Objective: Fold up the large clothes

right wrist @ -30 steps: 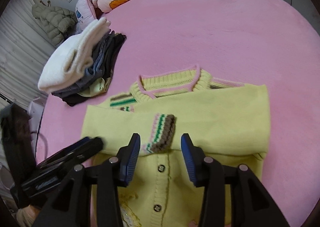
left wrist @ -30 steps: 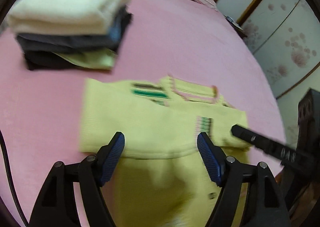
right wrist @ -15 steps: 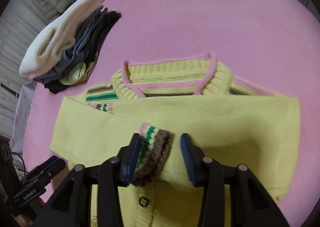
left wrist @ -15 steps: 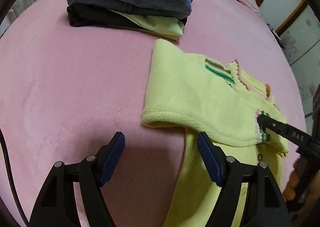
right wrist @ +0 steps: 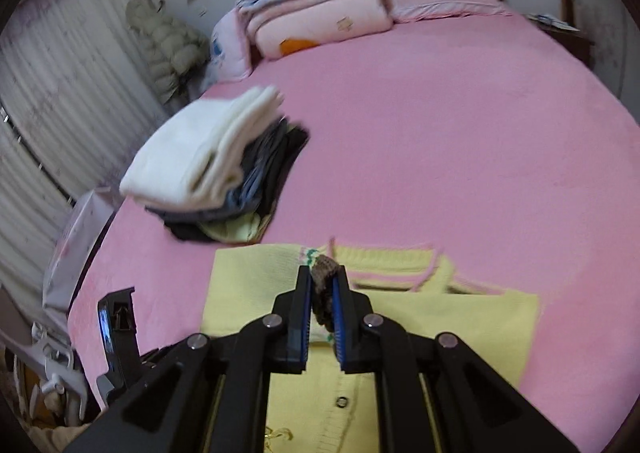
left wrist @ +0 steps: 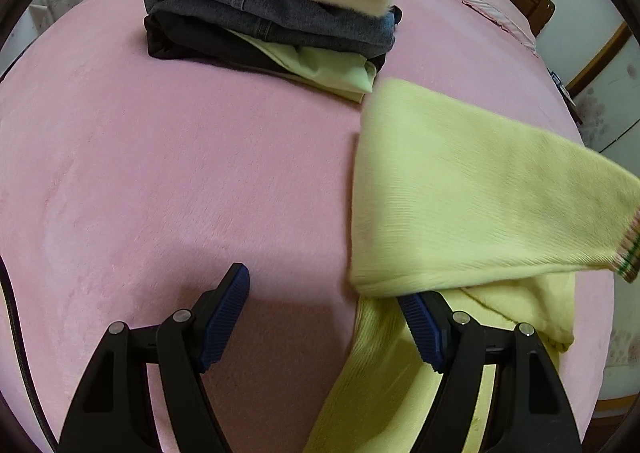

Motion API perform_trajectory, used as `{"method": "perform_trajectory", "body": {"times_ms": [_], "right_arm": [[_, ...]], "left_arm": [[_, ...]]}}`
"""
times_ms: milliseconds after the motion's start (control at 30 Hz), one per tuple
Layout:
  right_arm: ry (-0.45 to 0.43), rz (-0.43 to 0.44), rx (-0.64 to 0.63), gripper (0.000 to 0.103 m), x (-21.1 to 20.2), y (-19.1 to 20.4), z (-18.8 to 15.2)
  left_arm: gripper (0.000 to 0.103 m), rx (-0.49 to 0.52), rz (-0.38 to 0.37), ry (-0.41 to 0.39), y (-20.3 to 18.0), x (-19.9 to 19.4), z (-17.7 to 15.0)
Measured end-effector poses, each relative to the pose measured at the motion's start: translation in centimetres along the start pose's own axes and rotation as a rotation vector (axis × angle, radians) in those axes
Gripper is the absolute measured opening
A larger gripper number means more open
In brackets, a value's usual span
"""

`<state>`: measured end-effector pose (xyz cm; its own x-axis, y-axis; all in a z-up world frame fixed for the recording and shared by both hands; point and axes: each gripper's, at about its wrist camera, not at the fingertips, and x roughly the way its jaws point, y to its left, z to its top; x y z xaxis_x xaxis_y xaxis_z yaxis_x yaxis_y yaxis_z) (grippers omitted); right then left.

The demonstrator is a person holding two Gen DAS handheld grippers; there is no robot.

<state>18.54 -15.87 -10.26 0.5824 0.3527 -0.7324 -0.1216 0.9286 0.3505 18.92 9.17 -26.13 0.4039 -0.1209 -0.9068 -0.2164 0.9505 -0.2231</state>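
A pale yellow knit cardigan with pink trim lies on the pink bed, its sleeves folded across the chest. My right gripper is shut on the brown striped sleeve cuff and holds it up. In the left wrist view the folded sleeve lies to the right. My left gripper is open and empty, low over the pink bed cover at the cardigan's left edge; its right finger sits by the sleeve fold.
A stack of folded clothes, white on top of denim and black, stands on the bed behind the cardigan; it also shows in the right wrist view. Folded quilts and pillows lie at the headboard. The left gripper's body shows at lower left.
My right gripper has closed on the striped cuff and lifted it. My left gripper has moved further left and closer to the bed, off the cardigan's body.
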Motion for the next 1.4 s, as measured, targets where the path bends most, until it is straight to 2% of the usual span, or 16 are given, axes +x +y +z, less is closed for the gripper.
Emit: {"method": "perform_trajectory", "body": {"times_ms": [100,300,533,667,733,867,967,1033,1133,1167,1200,1300,1367,1400], "right_arm": [[-0.004,-0.047,0.033,0.009,-0.9,-1.8,-0.3],[0.057,-0.135,0.157,0.009,-0.5,-6.6,-2.6],[0.150,-0.259,0.140,0.010,4.0,-10.1,-5.7],[0.220,-0.304,0.144,0.016,6.5,-12.0,-6.6],[0.216,-0.283,0.189,0.017,6.0,-12.7,-6.6],[0.134,-0.278,0.207,0.018,2.9,-11.8,-6.3],[0.106,-0.213,0.175,0.018,1.2,-9.7,-6.5],[0.135,-0.164,0.134,0.018,1.4,-7.5,-6.7],[0.149,-0.081,0.078,0.018,2.5,-4.4,-7.2],[0.151,-0.071,0.057,0.018,3.1,-3.5,-7.2],[0.158,-0.066,0.024,0.018,4.0,-2.3,-7.3],[0.174,-0.054,-0.027,0.018,6.5,-0.5,-7.7],[0.199,-0.075,-0.040,0.018,8.0,-0.4,-7.9],[0.219,-0.105,-0.044,0.018,8.7,-0.9,-8.2]], "left_arm": [[0.074,0.013,0.008,0.003,-0.5,0.1,0.0],[0.074,0.041,0.023,0.017,-1.4,0.5,-0.2],[0.074,0.143,0.049,0.027,-3.2,1.0,-0.7],[0.074,0.203,0.082,0.052,-3.9,1.6,-0.7],[0.074,0.240,0.079,0.071,-4.0,1.2,-0.7],[0.074,0.283,0.037,0.104,-4.3,-1.3,-0.9],[0.074,0.259,-0.028,0.054,-4.6,-4.1,-0.9],[0.074,0.249,-0.066,-0.005,-5.4,-5.3,-0.6],[0.073,0.247,-0.085,-0.058,-6.8,-5.2,0.0],[0.067,0.242,-0.097,-0.054,-7.3,-4.6,0.2],[0.056,0.231,-0.113,-0.045,-7.8,-3.8,0.3],[0.036,0.228,-0.132,0.006,-9.2,-0.9,0.3],[0.032,0.253,-0.093,0.034,-10.0,0.9,-0.2],[0.029,0.272,-0.047,0.053,-10.2,2.0,-0.3]]}}
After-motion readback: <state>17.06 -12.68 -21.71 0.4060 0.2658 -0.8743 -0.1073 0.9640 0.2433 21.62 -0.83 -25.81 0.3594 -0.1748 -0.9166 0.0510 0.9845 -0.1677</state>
